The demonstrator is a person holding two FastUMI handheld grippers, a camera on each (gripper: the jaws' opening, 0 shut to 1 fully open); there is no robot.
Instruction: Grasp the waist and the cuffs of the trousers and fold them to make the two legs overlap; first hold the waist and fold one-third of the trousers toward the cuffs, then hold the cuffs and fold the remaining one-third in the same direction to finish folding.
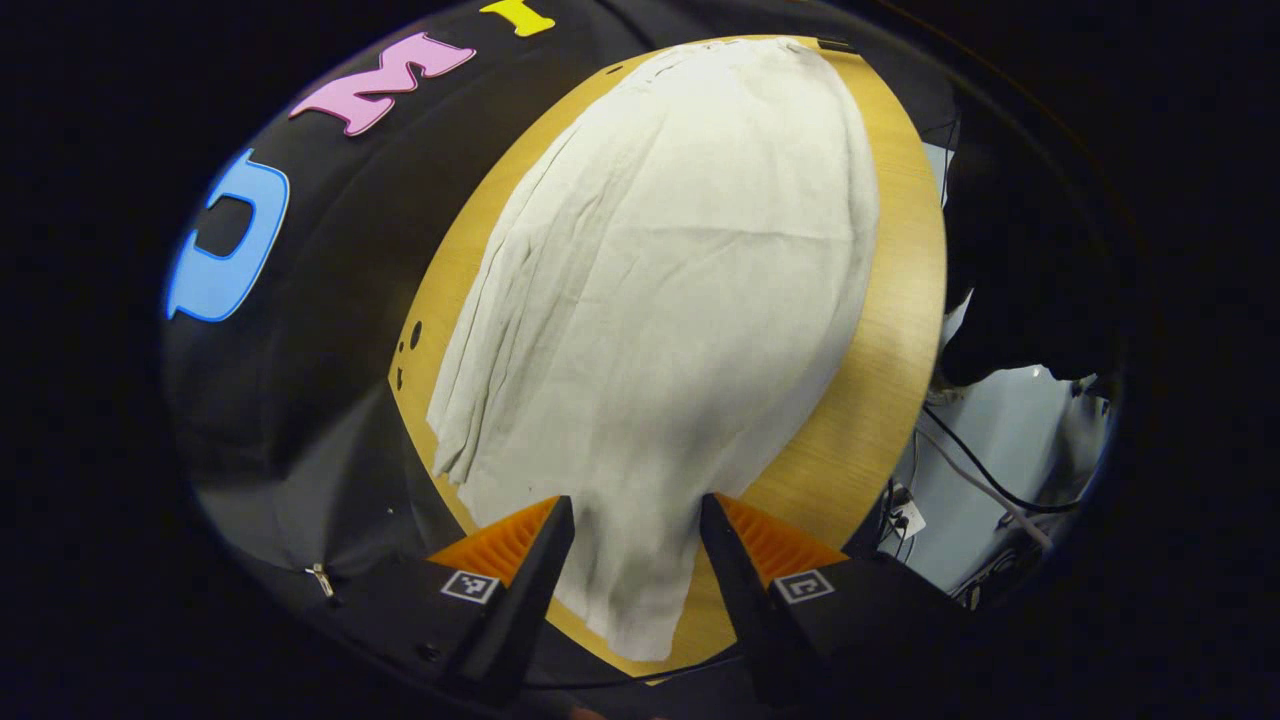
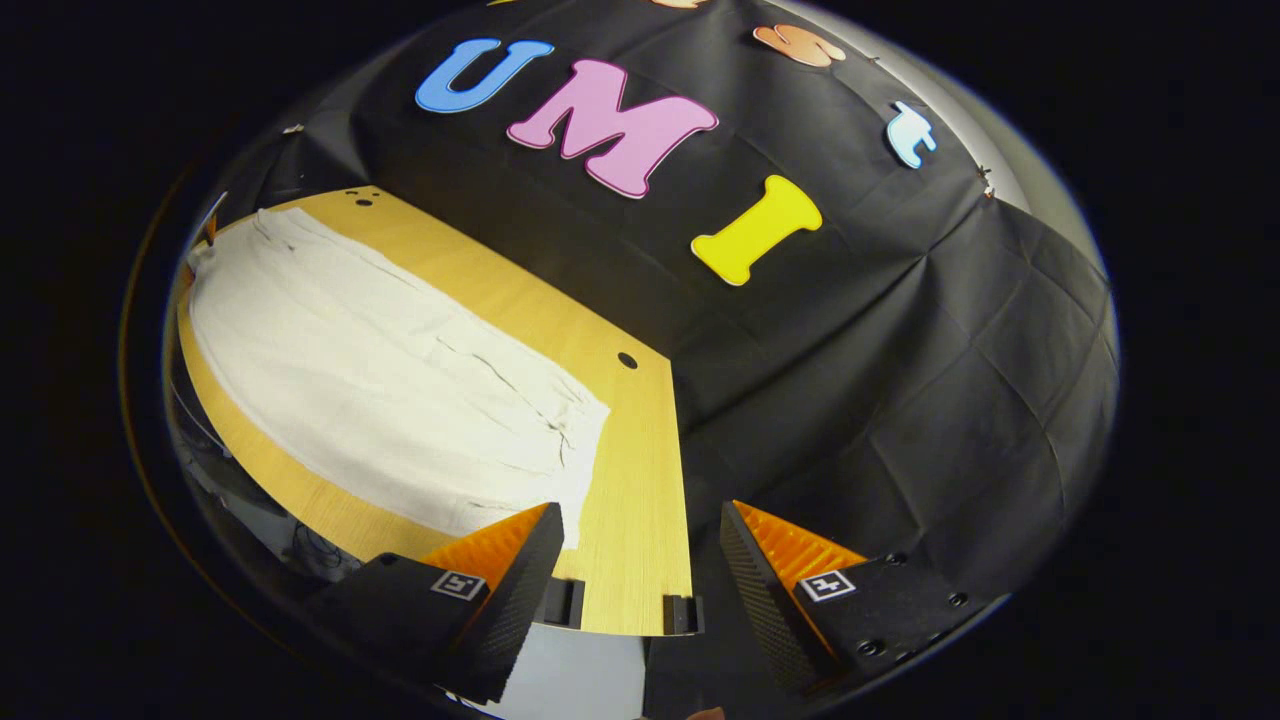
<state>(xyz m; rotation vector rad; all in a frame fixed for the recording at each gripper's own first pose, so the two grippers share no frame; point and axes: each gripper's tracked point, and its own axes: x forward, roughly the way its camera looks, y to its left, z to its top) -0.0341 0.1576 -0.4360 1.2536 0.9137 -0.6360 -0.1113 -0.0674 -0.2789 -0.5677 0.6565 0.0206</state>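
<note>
The trousers [image 1: 660,300] are a pale, thin woven cloth, lying flat and long on the wooden table [image 1: 900,300]. They look light and limp, so I judge they will sag and drape from wherever they are pinched and will not keep any shape of their own. The weave looks matte rather than slick, so a pinch should hold, but only if it takes every layer at once. Along one long side several edges lie stacked, which suggests the legs already overlap. If so, the next hold belongs at the waist end, at its two corners, with the cloth kept taut between them.

In the left gripper view, the left gripper [image 1: 635,520] has its fingers spread wide. One narrow end of the trousers runs straight ahead from between them and passes beneath them toward the near table edge. The fingers hover over the cloth and grip nothing; I cannot tell whether they brush it.

In the right gripper view, the right gripper [image 2: 640,525] is also spread wide and holds nothing. The other end of the trousers [image 2: 400,380] lies ahead and to its left, with a cloth corner just beside its left finger [image 2: 520,545]. Bare table [image 2: 640,500] sits directly between the fingers. Which end is the waist I cannot tell for sure.
</note>
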